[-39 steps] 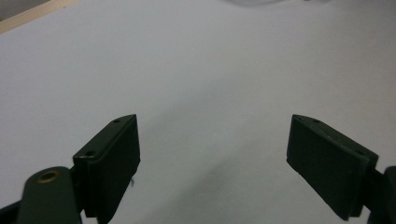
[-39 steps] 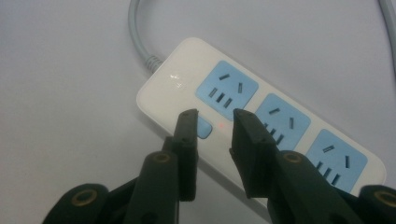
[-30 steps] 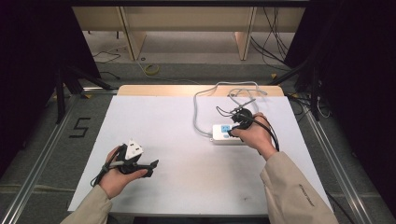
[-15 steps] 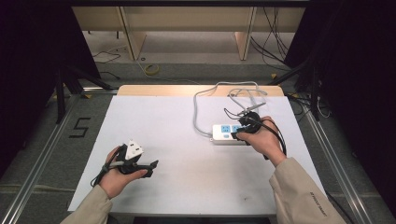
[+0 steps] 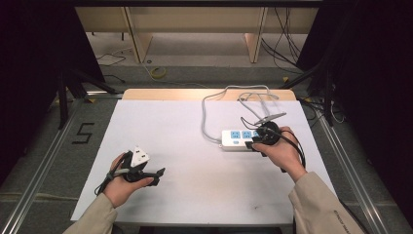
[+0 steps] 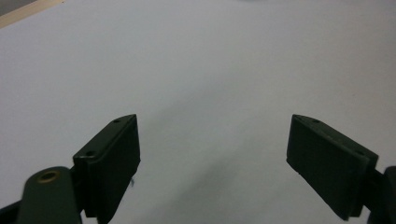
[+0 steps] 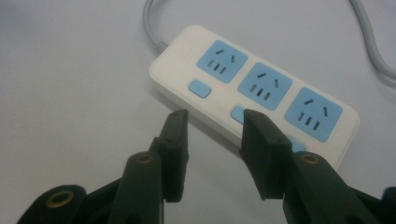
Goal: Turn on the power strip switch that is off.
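Observation:
A white power strip (image 5: 237, 138) with three blue sockets and blue buttons (image 7: 261, 88) lies flat on the right half of the white table (image 5: 170, 126). Its grey cord (image 5: 208, 117) loops toward the far edge. My right gripper (image 5: 251, 145) hovers at the strip's near long side, pointing left. Its jaws have just been opening, and my right gripper (image 7: 212, 116) has nothing between its pads; one pad hangs over a button at the strip's edge. My left gripper (image 5: 158, 175) sits near the front left, and in its own view my left gripper (image 6: 212, 140) is wide open over bare table.
More cables (image 5: 260, 105) lie tangled at the table's far right corner. A wooden strip (image 5: 165, 93) runs along the far edge. Metal rails (image 5: 46, 156) flank the table, and a "5" mark (image 5: 84, 132) is on the floor at the left.
My right hand has slid to the right along the power strip, and its jaws have spread apart. The left hand has stayed where it was.

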{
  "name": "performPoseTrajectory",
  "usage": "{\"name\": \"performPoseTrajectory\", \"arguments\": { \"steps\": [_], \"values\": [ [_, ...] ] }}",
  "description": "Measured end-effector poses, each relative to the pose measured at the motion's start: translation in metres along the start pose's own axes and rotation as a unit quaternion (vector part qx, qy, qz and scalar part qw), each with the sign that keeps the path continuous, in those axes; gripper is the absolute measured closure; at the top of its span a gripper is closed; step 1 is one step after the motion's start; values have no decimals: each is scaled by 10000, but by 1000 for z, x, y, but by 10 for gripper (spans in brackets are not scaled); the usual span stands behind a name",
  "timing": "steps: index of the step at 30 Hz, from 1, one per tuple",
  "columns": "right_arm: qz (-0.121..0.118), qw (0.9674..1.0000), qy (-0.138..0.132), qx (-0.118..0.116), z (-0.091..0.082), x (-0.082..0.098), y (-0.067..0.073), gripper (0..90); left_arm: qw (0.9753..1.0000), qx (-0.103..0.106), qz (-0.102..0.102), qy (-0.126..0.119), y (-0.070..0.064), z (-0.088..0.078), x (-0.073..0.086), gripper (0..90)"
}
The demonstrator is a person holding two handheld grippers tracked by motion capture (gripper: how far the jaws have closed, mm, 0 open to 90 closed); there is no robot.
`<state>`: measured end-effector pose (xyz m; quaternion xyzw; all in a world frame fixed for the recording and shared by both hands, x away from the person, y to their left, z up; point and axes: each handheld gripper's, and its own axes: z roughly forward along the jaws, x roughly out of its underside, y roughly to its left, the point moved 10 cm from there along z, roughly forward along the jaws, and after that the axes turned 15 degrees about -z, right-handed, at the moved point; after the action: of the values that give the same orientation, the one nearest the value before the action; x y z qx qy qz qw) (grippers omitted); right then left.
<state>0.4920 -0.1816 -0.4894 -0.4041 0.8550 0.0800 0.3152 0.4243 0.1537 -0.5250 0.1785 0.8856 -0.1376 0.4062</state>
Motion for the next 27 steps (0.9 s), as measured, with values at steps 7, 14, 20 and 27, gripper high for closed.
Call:
{"name": "performPoseTrajectory", "arguments": {
  "steps": [7,14,20,27],
  "values": [
    [5,9997,-246,50,-9,11,1,591,10000,0,-14,29,1,0,1,171],
    [102,9989,-444,63,-19,24,-1,560,10000,10,-37,36,1,1,2,166],
    [176,9980,-603,71,-27,38,1,522,10000,9,-39,42,1,1,2,164],
    [194,9967,-786,80,-33,50,3,478,10000,8,-23,80,1,1,4,163]
  ]
}}
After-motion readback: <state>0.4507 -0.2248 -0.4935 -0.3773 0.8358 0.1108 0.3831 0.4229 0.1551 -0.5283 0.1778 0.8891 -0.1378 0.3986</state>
